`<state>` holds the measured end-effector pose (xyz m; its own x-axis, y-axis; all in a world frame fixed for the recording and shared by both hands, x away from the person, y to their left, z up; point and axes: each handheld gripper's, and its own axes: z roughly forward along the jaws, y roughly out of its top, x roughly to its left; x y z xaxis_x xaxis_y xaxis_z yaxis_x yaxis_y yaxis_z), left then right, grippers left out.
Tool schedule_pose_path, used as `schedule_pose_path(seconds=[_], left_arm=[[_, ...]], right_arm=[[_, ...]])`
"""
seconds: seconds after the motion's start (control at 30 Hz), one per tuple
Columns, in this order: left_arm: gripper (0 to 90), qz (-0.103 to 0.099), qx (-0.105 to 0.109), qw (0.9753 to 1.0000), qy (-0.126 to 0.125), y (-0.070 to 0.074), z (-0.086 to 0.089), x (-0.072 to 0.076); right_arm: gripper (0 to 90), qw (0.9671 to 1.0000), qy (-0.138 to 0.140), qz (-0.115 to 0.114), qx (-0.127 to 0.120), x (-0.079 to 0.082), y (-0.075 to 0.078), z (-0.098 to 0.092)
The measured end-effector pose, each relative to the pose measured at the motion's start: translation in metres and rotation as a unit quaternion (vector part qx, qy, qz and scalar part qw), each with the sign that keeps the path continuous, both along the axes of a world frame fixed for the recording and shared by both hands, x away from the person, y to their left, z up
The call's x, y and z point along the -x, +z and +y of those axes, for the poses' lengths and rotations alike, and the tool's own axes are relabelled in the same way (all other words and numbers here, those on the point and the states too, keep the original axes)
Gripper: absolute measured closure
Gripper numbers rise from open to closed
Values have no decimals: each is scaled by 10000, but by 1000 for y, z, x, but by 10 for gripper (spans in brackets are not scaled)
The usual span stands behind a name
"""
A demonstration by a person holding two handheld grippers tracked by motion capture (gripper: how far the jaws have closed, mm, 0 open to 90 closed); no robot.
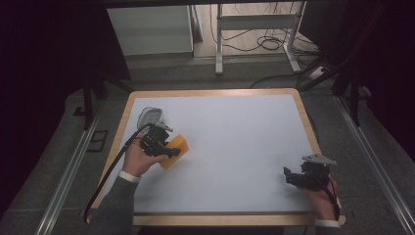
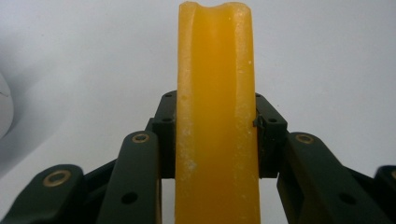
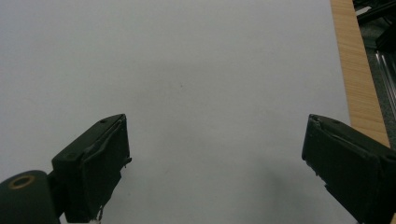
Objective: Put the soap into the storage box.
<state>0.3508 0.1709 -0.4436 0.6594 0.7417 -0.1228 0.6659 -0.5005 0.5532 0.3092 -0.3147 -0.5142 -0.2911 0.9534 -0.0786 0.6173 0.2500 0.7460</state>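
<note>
- Left gripper (image 1: 172, 151): held in the person's left hand (image 1: 138, 160) at the left side of the table; jaws clamped on a yellow-orange block (image 1: 176, 152). A black cable (image 1: 110, 171) trails from it off the near left edge.
- Yellow-orange block (image 2: 216, 116): seen edge-on in the left gripper view, squeezed between the two black pads (image 2: 166, 135), upright between them, its far end sticking out past the jaws. In the high view it sits over the left part of the white surface; whether it touches the surface cannot be told.
- Right gripper (image 1: 289, 175): held in the right hand (image 1: 323, 198) near the near right corner; jaws wide apart, nothing between them, white surface below.
- Grey-white object (image 1: 149, 116): just behind the left gripper; kind cannot be told.
- Table (image 1: 215, 91): white top with a wooden rim.
</note>
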Motion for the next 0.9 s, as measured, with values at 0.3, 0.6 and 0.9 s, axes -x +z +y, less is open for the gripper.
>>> schedule_pose_path(seconds=[0.3,0.6,0.9], left_arm=[[608,12,2,10000,12,0,1,-2],[608,18,5,10000,42,0,3,-3],[608,-6,46,10000,77,3,7,-5]], right_arm=[[75,10000,-4,7,22,0,-1,0],[75,10000,-8,14,35,-1,-2,1],[75,10000,-20,10,43,0,-2,1]])
